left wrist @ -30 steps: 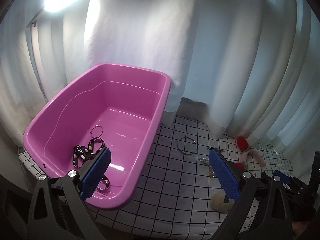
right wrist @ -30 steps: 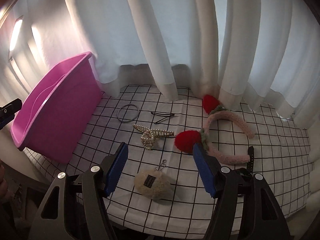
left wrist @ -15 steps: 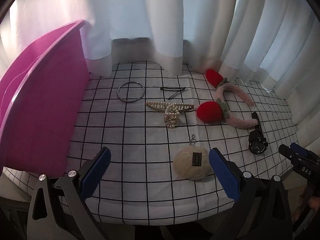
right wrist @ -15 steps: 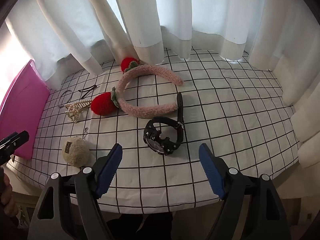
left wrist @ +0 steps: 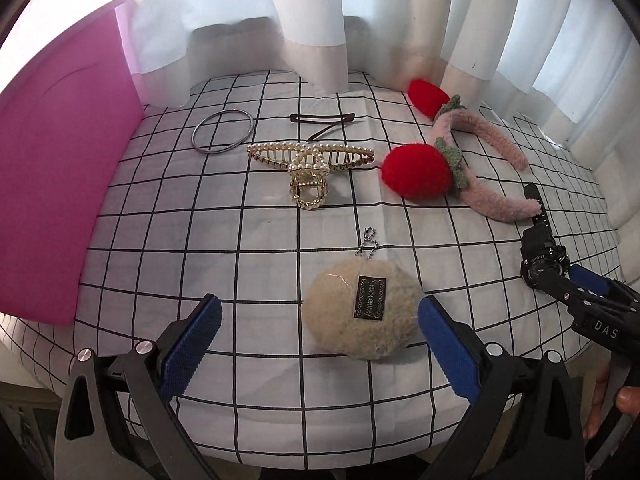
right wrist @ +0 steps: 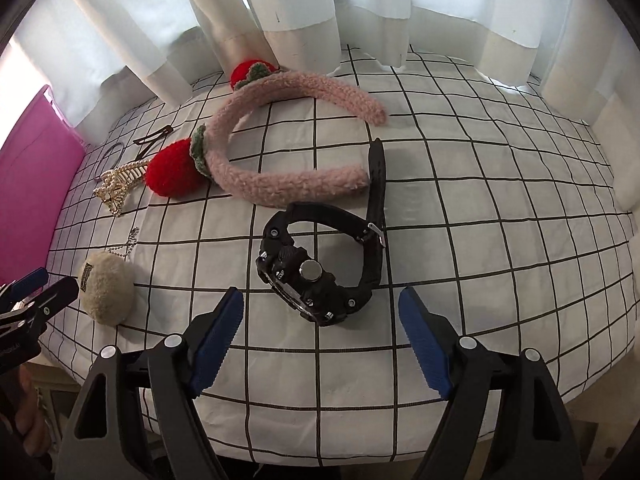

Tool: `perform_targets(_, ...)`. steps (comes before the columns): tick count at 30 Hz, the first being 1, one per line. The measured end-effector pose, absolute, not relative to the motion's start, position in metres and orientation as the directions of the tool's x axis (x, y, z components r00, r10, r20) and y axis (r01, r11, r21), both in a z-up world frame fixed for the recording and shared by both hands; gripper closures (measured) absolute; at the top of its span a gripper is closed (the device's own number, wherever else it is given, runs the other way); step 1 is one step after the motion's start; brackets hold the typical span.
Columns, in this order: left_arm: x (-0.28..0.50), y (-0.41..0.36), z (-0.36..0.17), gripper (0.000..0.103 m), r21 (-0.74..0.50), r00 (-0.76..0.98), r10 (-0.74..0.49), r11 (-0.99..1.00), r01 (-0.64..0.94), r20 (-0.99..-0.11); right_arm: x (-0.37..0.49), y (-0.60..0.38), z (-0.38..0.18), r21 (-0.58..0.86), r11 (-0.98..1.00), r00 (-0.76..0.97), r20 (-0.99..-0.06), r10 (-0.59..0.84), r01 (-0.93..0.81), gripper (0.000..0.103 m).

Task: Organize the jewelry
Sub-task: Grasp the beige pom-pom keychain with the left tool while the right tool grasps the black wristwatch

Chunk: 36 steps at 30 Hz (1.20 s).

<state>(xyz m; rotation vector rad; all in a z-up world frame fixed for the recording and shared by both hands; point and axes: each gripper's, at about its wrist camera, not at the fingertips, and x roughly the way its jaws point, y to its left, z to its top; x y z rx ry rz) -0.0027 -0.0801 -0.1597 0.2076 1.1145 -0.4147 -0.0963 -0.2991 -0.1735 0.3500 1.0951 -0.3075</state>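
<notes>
Both grippers hover with their jaws spread wide and nothing between them. The left gripper (left wrist: 318, 330) faces the fluffy beige keychain (left wrist: 362, 322) near the table's front edge; it looks light and soft, so a squeeze across its body should hold. The right gripper (right wrist: 320, 326) faces the black watch (right wrist: 320, 264), also near the front edge. It looks heavier and stiff; the case seems the best hold. The pearl hair claw (left wrist: 310, 166), bangle (left wrist: 222, 132) and headband (right wrist: 288, 160) lie farther back. The pink tub (left wrist: 52, 184) stands at the left edge, with open cloth between.
</notes>
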Motion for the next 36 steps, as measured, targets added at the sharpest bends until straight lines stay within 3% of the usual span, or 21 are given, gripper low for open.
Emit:
perform_targets(21, 0.003, -0.106, -0.199, 0.005, -0.044, 0.361, -0.194, 0.922, 0.386, -0.912, -0.074, -0.304, -0.197, 0.088, 0.915, 0.396, -0.915, -0.082, 0.394, 0.026)
perform_targets(25, 0.005, -0.109, -0.212, 0.005, -0.068, 0.315, -0.198, 0.922, 0.381, -0.928, -0.07, -0.303, -0.198, 0.057, 0.922, 0.394, -0.913, -0.108, 0.384, 0.022)
perform_targets(28, -0.003, -0.12, -0.216, 0.005, 0.015, 0.365, -0.153, 0.908, 0.418, -0.918, -0.068, -0.3, -0.201, 0.018, 0.927, 0.389, -0.911, -0.138, 0.373, 0.019)
perform_targets(32, -0.006, -0.119, -0.217, 0.005, 0.009, 0.403, -0.175, 0.91, 0.415, -0.899, -0.067, -0.3, -0.204, 0.003, 0.929, 0.4, -0.903, -0.157, 0.37, 0.01)
perform_targets(36, -0.006, -0.119, -0.217, 0.005, 0.008, 0.407, -0.18, 0.908, 0.418, -0.896, -0.068, -0.299, -0.205, -0.005, 0.932, 0.415, -0.895, -0.165, 0.362, 0.009)
